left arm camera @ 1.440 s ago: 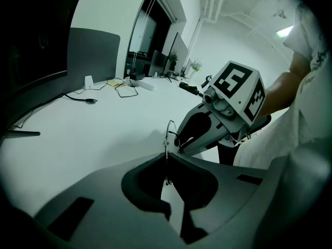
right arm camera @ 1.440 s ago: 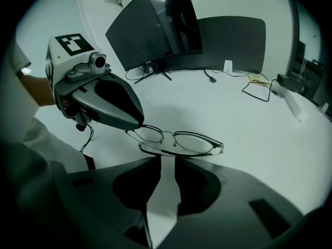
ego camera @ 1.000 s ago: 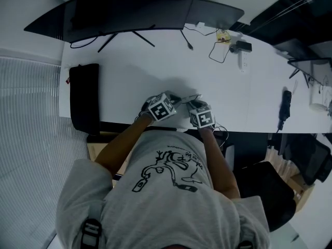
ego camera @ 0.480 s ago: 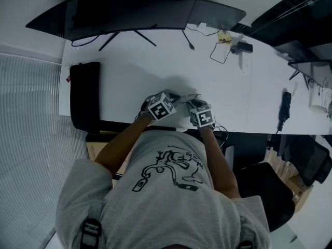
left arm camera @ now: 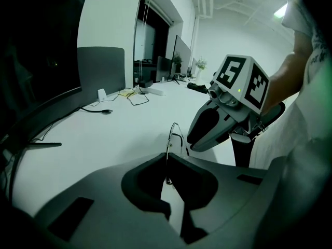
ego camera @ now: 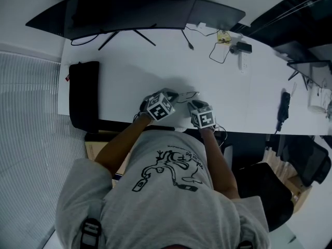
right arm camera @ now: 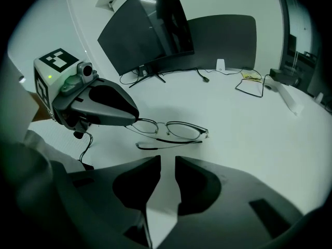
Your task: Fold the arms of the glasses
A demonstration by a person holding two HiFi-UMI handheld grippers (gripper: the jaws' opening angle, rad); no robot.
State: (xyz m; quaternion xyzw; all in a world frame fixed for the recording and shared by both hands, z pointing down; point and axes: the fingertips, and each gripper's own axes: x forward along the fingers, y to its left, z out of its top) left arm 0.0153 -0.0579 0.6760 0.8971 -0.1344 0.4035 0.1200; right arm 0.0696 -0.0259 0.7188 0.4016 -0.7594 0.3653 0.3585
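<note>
Thin metal-rimmed glasses (right arm camera: 176, 130) near the white desk's (ego camera: 129, 77) front edge.
The left gripper (left arm camera: 167, 157) is clamped on one end of the frame; the right gripper (right arm camera: 167, 162), just beside it, has its jaws slightly parted and empty.

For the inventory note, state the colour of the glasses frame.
Dark, nearly black, with clear lenses; the glasses show best in the right gripper view.

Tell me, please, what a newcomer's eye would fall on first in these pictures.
The thin wire-framed glasses with clear lenses sit on the white desk between the two grippers. The left gripper is shut on one end of the frame; the right gripper faces them with jaws slightly apart and empty. A large curved black monitor stands at the desk's far edge.
</note>
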